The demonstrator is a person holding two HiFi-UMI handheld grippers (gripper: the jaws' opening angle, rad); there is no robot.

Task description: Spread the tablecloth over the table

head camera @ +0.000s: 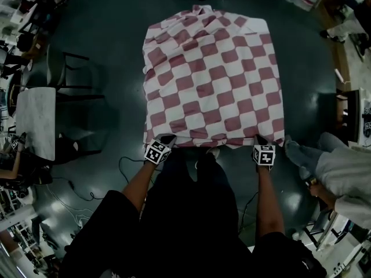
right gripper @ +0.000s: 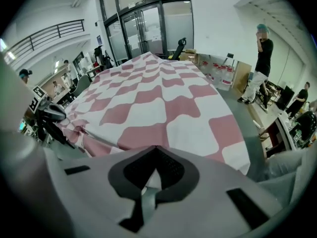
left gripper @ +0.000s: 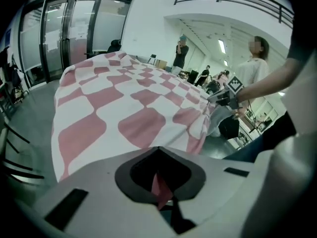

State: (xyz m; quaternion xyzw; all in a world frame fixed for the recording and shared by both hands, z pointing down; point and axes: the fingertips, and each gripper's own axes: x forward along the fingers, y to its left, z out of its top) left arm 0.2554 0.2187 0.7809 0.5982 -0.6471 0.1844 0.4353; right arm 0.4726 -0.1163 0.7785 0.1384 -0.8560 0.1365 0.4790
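Already the checked tablecloth (head camera: pixel 211 74) lay draped across the table, its near edge pinched by the closed left gripper (head camera: pixel 166 139) and right gripper (head camera: pixel 260 139). Left of the tablecloth stood a dark chair (head camera: pixel 66 74); right, a person's legs (head camera: pixel 339 165).

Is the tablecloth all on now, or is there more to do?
Nearly done. The tablecloth already lies spread out flat and hangs down at the sides. In hand: the left gripper and right gripper are both shut on its near edge. Left: that edge looks bunched between them, so it probably needs pulling flat and letting go.
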